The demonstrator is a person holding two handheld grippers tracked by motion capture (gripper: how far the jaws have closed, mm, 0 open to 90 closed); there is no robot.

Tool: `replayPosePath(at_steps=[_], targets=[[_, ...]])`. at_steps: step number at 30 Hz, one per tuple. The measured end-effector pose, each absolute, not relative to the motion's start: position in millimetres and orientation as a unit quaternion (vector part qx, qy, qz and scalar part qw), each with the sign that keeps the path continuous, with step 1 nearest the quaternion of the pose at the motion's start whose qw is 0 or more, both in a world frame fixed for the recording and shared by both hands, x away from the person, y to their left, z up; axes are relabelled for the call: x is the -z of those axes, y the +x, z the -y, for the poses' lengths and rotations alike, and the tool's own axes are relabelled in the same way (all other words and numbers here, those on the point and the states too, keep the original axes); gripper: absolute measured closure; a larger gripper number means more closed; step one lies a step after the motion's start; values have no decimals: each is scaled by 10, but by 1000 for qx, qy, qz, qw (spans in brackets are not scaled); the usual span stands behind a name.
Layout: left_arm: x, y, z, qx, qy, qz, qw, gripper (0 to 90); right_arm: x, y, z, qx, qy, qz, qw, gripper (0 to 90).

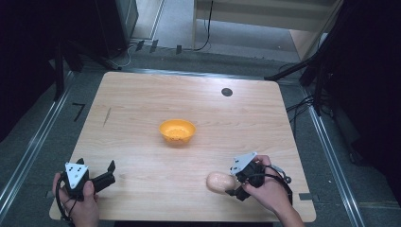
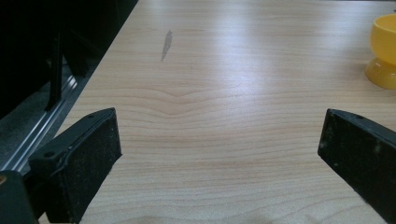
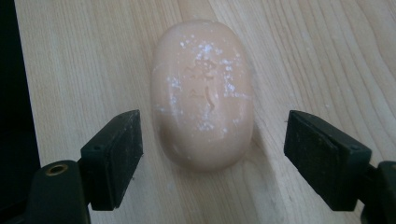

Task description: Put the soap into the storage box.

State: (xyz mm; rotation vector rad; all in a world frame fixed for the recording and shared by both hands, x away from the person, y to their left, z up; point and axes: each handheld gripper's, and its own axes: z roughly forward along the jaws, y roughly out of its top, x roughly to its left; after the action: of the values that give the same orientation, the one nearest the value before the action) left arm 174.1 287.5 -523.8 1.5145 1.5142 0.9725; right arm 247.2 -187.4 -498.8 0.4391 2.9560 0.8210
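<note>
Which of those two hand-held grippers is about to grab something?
The right gripper: its open jaws flank the peach soap bar. The left gripper faces bare table.

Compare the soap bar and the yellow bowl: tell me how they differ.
The soap bar is pale peach and solid; the yellow bowl is bright and hollow. The soap lies near the table's front edge between the right gripper's open jaws; the bowl stands mid-table, away from both grippers. Both rest on the wooden table.
</note>
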Motion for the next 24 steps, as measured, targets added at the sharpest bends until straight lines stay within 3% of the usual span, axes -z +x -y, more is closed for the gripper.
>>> replayPosePath(at_steps=[7, 24], targets=[[5238, 1742, -2874, -382, 597, -592, 383, 0, 5025, 2478, 1770, -256, 141, -956, 16, 207], [5240, 1745, -2849, -386, 602, -588, 378, 0, 5093, 2512, 1655, -242, 140, -960, 7, 303]])
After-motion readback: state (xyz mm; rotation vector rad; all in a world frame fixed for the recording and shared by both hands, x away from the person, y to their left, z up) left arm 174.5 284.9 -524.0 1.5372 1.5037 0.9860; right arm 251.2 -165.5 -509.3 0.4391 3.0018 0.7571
